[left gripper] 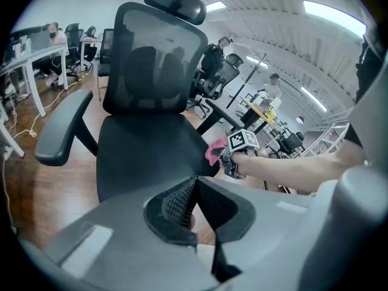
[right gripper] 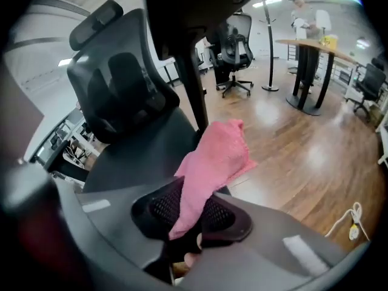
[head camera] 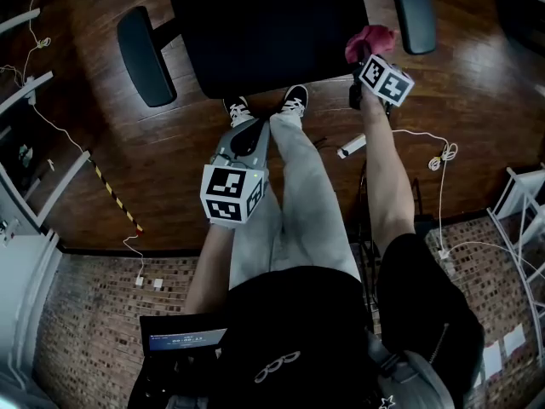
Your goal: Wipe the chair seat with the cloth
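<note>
The right hand-held gripper (right gripper: 191, 210) is pinching the pink fabric cloth (right gripper: 213, 159) between its jaws, and the loose end is spilling forward past the tips. In the head view the cloth is sitting at the near right corner of the black padded chair seat (head camera: 272, 32), just beside the dark right armrest (head camera: 413, 11). Whether it is pressing on the seat or only hanging at its edge is hard to tell.

The person's right arm is reaching out straight towards that corner. The left hand-held gripper (left gripper: 194, 194) is hanging back, low and well apart from the seat, above the person's grey trouser legs (head camera: 302, 194). Its jaws are pressed together with nothing between them, pointing towards the chair's front edge.

The person's black-and-white sneakers (head camera: 294, 100) are standing just under the seat's near edge, on the brown wooden floor (head camera: 170, 152). A white cable (head camera: 438, 164) is trailing across the floor to the right.
</note>
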Motion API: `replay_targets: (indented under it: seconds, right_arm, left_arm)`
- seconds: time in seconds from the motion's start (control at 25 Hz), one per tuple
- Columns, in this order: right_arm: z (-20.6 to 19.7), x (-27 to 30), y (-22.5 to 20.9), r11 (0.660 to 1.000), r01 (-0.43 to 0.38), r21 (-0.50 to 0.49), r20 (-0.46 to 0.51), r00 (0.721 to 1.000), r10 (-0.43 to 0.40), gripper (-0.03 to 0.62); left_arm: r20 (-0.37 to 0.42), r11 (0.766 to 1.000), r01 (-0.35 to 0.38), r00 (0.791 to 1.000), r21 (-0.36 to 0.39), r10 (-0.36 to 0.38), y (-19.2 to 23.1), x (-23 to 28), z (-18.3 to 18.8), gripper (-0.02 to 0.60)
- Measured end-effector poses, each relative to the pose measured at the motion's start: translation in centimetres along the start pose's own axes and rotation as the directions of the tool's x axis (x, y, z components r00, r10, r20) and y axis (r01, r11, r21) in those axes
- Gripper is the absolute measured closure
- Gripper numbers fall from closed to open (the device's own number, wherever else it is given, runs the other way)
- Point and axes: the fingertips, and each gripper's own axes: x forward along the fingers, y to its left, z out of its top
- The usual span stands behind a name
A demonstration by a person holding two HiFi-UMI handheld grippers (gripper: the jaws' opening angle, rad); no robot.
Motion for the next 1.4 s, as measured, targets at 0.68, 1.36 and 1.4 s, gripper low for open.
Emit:
replay_targets:
  seconds: [0.68, 1.36, 1.4]
  right_arm:
    - [-12.3, 4.5, 18.9, 0.965, -0.215, 0.151, -0.145, 0.961, 0.237, 0.531]
    - [-22.8, 1.0, 39.5, 0.846, -0.526, -0.09, -0.395, 0.798, 0.455, 0.53]
    - [-22.9, 1.2, 38.7, 0.853, -0.515, -0.088, -0.396, 0.804, 0.444, 0.53]
  left_arm:
    - [0.014, 0.998, -0.053, 0.998, -0.046, 0.054, 8.3, -7.4, -5.3, 0.589]
    - [0.036, 0.991, -0.107, 0.993, -0.077, 0.11, 14.3, -13.5, -8.8, 0.589]
    - [0.037, 0.991, -0.107, 0.993, -0.074, 0.11, 14.1, -13.4, -8.7, 0.589]
